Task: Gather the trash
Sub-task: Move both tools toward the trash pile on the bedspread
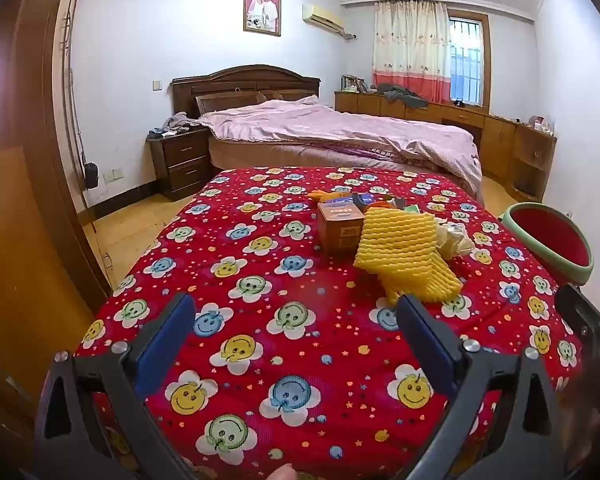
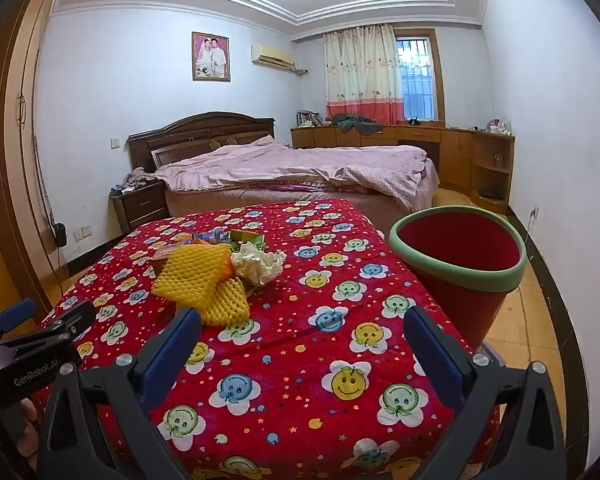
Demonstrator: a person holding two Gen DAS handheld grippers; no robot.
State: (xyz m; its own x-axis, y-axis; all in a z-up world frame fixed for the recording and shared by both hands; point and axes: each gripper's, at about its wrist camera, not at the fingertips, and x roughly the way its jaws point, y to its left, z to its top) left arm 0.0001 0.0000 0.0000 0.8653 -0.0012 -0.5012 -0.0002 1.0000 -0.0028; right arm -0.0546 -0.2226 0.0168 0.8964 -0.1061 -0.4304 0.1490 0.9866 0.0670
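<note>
A pile of trash lies on the red smiley-flower cloth (image 1: 260,280): a yellow foam fruit net (image 1: 404,252) (image 2: 204,280), a brown carton (image 1: 338,228), crumpled white paper (image 2: 260,264) (image 1: 456,240) and coloured wrappers (image 2: 244,237) behind. A red bin with a green rim (image 2: 460,256) (image 1: 552,240) stands at the cloth's right edge. My left gripper (image 1: 296,320) is open and empty, short of the foam net. My right gripper (image 2: 304,332) is open and empty over the cloth, left of the bin. The left gripper also shows in the right wrist view (image 2: 40,328).
A bed with a pink quilt (image 1: 340,132) lies beyond the cloth. A dark nightstand (image 1: 180,160) stands to its left, a wooden cabinet run (image 1: 500,132) along the far right wall, a wooden door (image 1: 28,160) on the left. Wooden floor (image 2: 516,332) shows beside the bin.
</note>
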